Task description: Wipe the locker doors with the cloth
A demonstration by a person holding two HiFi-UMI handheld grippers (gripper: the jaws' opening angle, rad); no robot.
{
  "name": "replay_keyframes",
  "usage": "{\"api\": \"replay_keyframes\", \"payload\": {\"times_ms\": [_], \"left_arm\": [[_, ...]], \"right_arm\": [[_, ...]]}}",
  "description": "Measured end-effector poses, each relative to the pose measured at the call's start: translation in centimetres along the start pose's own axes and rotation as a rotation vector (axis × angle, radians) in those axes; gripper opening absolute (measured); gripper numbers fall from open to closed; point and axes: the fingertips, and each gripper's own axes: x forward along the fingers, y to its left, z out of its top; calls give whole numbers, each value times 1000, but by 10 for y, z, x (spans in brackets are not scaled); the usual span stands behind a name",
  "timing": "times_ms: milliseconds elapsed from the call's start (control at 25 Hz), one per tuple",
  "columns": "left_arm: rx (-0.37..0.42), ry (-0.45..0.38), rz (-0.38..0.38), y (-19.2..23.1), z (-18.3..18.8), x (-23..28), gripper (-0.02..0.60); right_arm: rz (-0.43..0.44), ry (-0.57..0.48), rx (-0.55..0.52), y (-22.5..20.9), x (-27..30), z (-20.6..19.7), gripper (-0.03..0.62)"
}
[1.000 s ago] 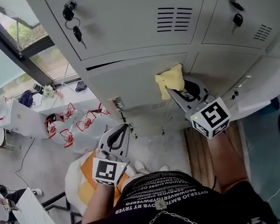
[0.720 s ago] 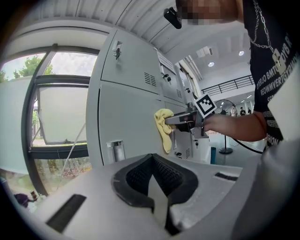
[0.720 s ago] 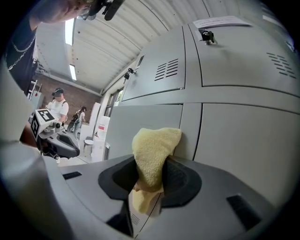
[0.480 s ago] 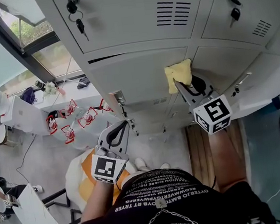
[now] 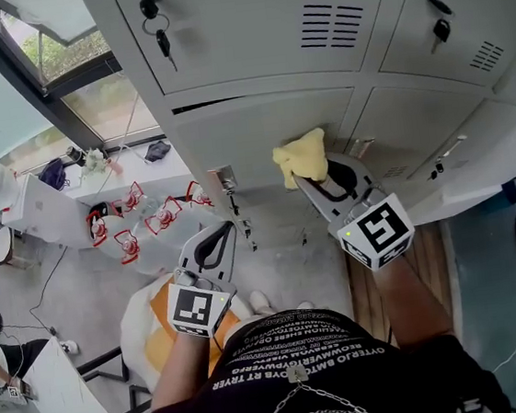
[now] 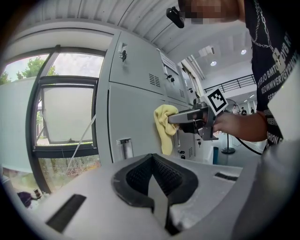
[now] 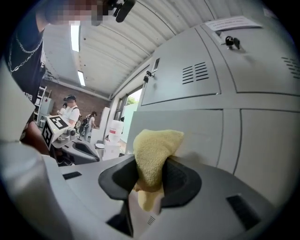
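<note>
Right gripper clamps a crumpled yellow terry cloth, seemingly pressed against a grey metal locker door to wipe it; left gripper hangs closed, empty.

The left gripper had its jaws closed together, with nothing between them. Beyond its tips and to their right, the right gripper held a yellow cloth against a grey locker door. A latch plate sat on that door, just left of the tips. A window lay further to their left.
</note>
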Motion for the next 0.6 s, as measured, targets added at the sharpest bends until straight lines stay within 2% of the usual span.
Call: {"api": "replay_keyframes", "payload": {"times_ms": [320,440,600], "left_arm": [[-4,1,15,4,-5,-10,5],[-23,20,38,10,-12,-18,5],[-25,21,51,15,-12,-23,5]], "right_arm": [[124,66,11,53,52,-27,120],[143,74,18,60,65,-29,120],[126,102,7,54,73,-36,120]]}}
